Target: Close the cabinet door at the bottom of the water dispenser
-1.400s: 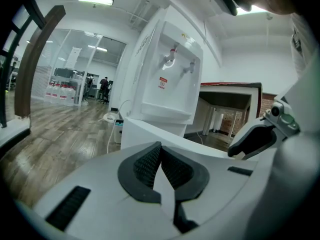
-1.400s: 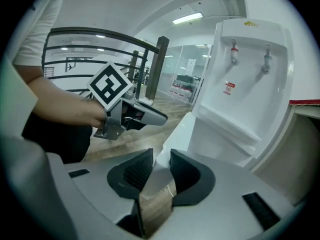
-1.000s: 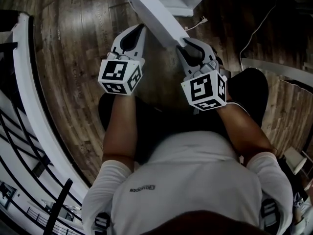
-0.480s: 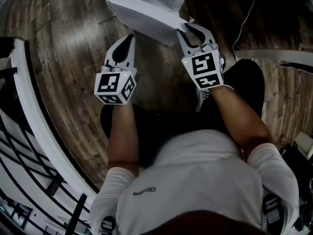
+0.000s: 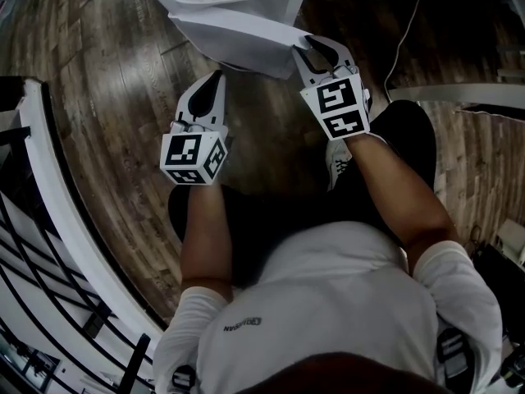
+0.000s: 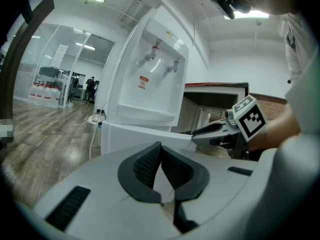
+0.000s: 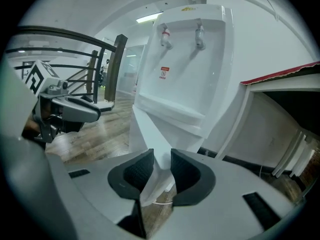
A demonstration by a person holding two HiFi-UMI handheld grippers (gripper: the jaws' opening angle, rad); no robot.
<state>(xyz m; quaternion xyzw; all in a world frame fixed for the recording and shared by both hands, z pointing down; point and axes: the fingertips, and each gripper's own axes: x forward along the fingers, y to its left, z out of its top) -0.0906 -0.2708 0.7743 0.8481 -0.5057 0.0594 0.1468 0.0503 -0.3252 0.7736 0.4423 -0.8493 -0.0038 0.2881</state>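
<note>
Underfoot, dark wood-plank floor (image 5: 98, 72). Standing on it, white plastic water dispenser (image 7: 185, 69); hanging ajar at its base, flat white cabinet door panel (image 5: 238, 35). Clamping that panel's free edge between its jaws, right gripper (image 5: 316, 49). Idling just beside, jaws together on nothing, left gripper (image 5: 215, 84). Likely swinging light and stiff on hinges, smooth-faced; best gripped at free edge.

No text is legible. The dispenser (image 7: 185, 69) has a red label (image 7: 163, 73) at 6 o'clock from one tap (image 7: 164, 36), too small to read. The shirt (image 5: 328, 302) print (image 5: 240, 325) is blurred.
</note>
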